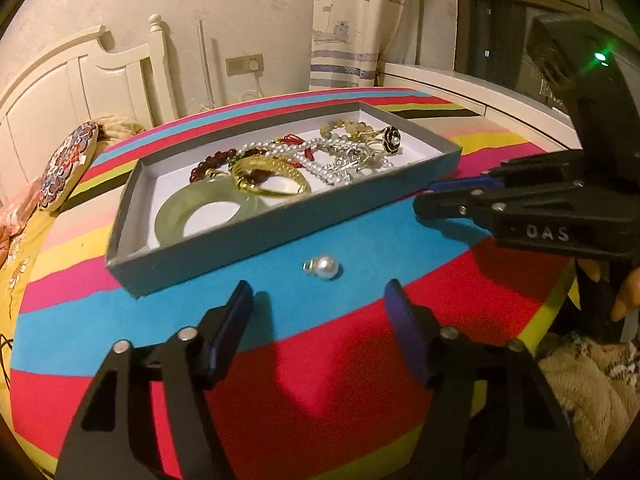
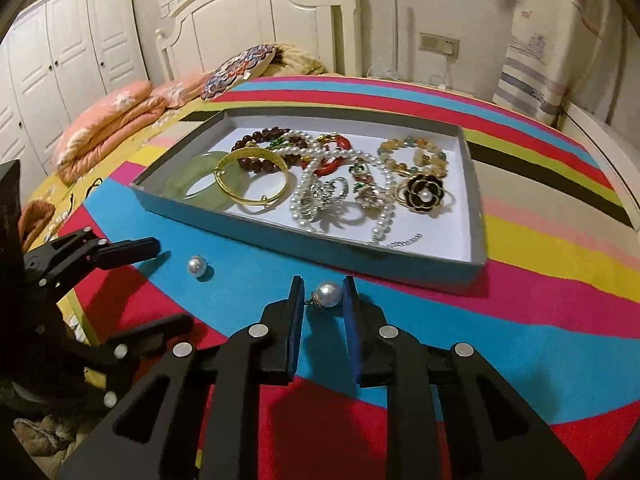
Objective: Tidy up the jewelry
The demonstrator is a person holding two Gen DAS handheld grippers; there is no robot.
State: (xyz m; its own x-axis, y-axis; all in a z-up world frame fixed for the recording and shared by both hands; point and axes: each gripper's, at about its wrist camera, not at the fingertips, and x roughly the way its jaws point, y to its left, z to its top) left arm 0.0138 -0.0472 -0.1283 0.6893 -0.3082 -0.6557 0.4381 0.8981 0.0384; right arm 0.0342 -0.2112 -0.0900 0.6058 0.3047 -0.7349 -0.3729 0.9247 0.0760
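Note:
Two pearl earrings are outside the grey tray [image 1: 256, 248] [image 2: 400, 270], on the blue stripe of the striped cloth. One pearl earring [image 1: 325, 268] [image 2: 197, 266] lies loose just beyond my left gripper [image 1: 320, 304] [image 2: 168, 284], which is open with nothing between its fingers. The other pearl earring [image 2: 328, 295] sits between the blue pads of my right gripper [image 2: 323, 300], which is shut on it. In the left wrist view the right gripper [image 1: 424, 198] reaches in from the right and hides that pearl. The tray holds a jade bangle [image 2: 188, 184], a gold bangle [image 2: 256, 200], a pearl necklace [image 2: 380, 216] and a black flower brooch [image 2: 424, 194].
The cloth covers a bed with a white headboard [image 2: 248, 12], a round patterned cushion [image 2: 236, 66] and a folded pink quilt [image 2: 112, 128]. A white wardrobe [image 2: 68, 48] stands at the left. A person's hand [image 1: 624, 300] grips the right tool. A curtain [image 1: 352, 20] hangs behind.

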